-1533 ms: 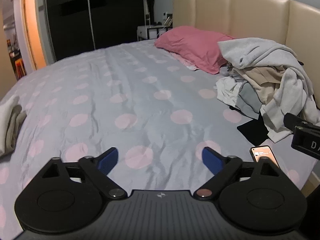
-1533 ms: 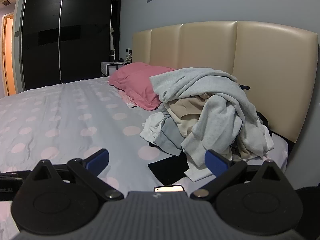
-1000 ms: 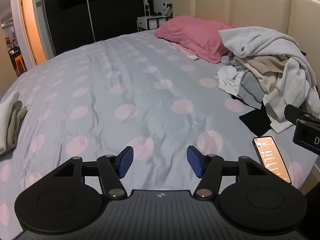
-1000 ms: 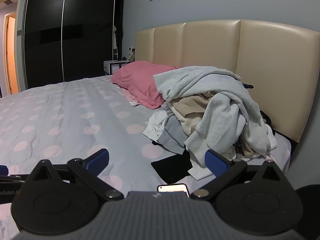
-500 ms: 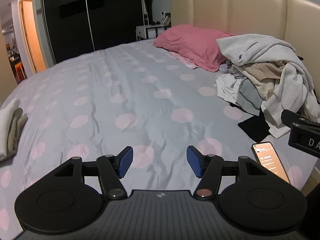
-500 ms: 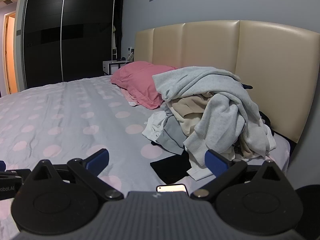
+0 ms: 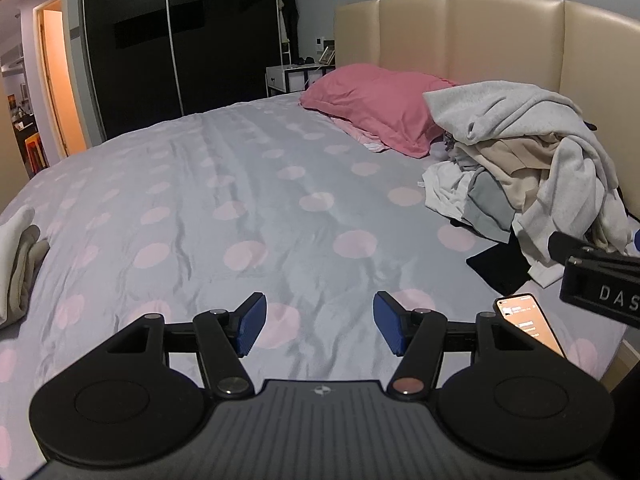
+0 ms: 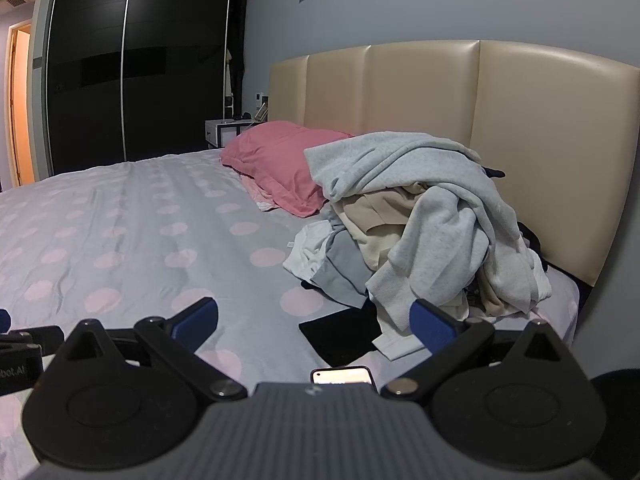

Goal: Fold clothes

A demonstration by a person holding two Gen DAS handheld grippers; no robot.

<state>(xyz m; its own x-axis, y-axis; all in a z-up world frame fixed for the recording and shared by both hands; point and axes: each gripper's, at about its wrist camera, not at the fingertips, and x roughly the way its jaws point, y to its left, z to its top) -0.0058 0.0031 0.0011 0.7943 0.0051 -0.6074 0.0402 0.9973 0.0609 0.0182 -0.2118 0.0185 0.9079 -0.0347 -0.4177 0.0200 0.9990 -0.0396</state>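
My phone [image 8: 341, 376] is half hidden behind my right gripper [image 8: 314, 322]; both it and my left gripper [image 7: 319, 324] gape empty, short of the clothes pile [image 8: 416, 224].

Free room and obstacles. We see bare bedspread [image 7: 280, 200] open ahead, from nine to one o'clock. At two o'clock the heap of clothes [image 7: 532, 160] rises against the headboard [image 7: 500, 40], with the pink pillow [image 7: 376, 100] just beside it at one. A phone [image 7: 528, 326] lies near at three; folded cloth [image 7: 16, 256] sits at nine.
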